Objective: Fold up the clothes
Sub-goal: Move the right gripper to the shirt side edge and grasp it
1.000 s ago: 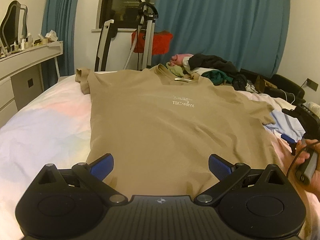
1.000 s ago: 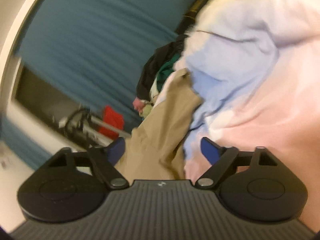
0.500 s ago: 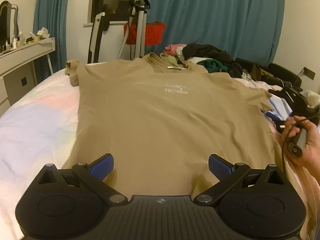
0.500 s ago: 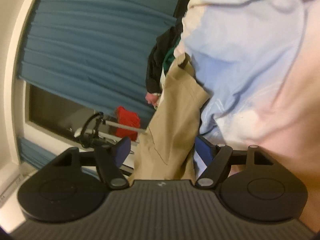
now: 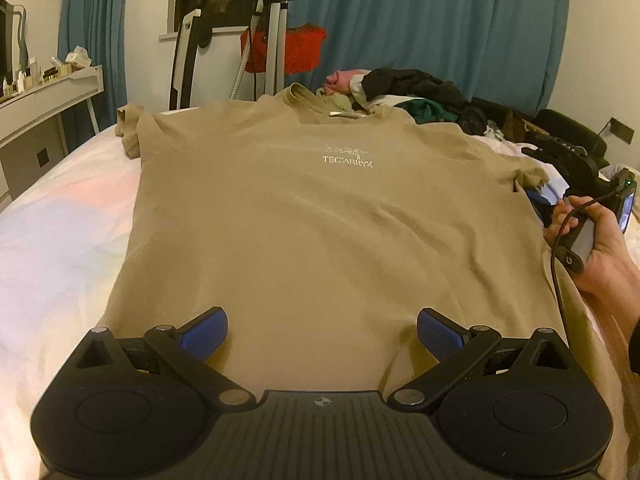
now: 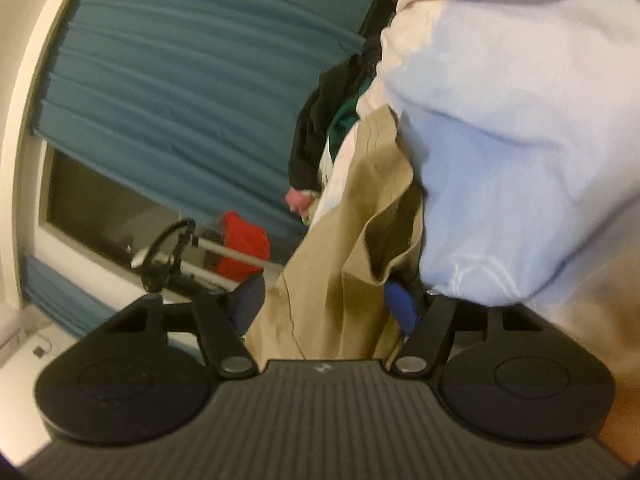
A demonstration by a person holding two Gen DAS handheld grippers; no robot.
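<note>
Left gripper (image 5: 322, 334): black plastic body with blue ribbed pads, jaws spread wide and holding nothing. It hovers over the near hem of the tan cotton T-shirt (image 5: 320, 216).

The shirt lies flat and face up on the pastel-patterned bed cover (image 5: 60, 232). Its long axis runs straight away from the left fingers, hem near, ribbed collar at the far edge of the bed, small white chest print between. Cloth is soft and matte, with shallow wrinkles only; no fold is visible in the body. The left sleeve is bunched at the far left corner.

Right gripper (image 6: 324, 306): held in the person's right hand (image 5: 596, 256) at the right edge of the bed, level with the shirt's right sleeve (image 6: 360, 248). That sleeve hangs crumpled between its blue pads. Jaws part-open; the pads do not appear to press the cloth, though a light hold cannot be ruled out.

Judgement: the right gripper is the nearer to the sleeve, and any inward fold turns on that sleeve lying directly between its fingers.

Beyond the collar: a heap of dark and green loose garments (image 5: 416, 96), then teal curtains (image 5: 420, 20).
</note>
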